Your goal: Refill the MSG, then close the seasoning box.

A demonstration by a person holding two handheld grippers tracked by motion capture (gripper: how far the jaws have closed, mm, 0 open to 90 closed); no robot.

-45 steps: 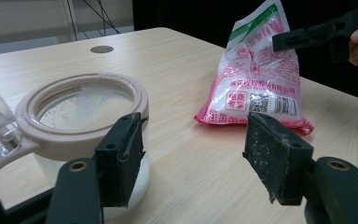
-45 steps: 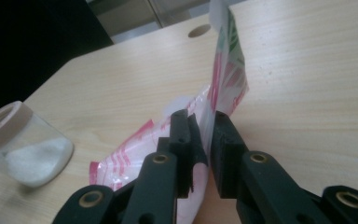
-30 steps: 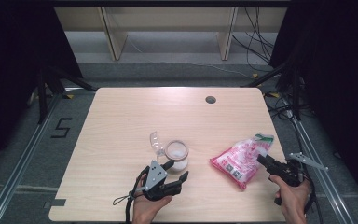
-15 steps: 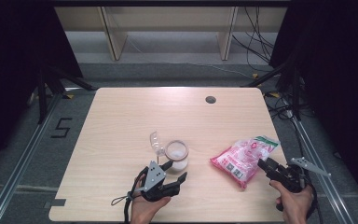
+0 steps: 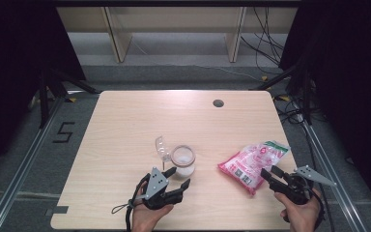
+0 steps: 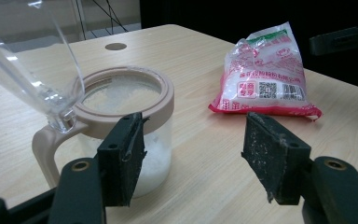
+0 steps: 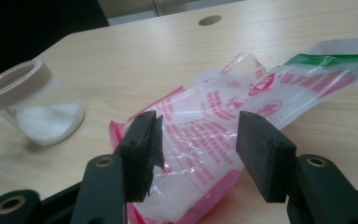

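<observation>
Our right gripper has just been opening, jaws released over the pink bag lying at the table's right. Left gripper gapes beside the lidded jar, not clamping it.

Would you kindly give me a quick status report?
Both tongs open, right just widened. Pink bag flat on table, released. Jar by left tongs, lid up.

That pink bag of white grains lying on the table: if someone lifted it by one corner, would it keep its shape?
Probably not. The pink bag is thin, crinkled film lying slumped, so it would likely sag. The grains would probably slide to the low end. The glossy film may also be slippery.
</observation>
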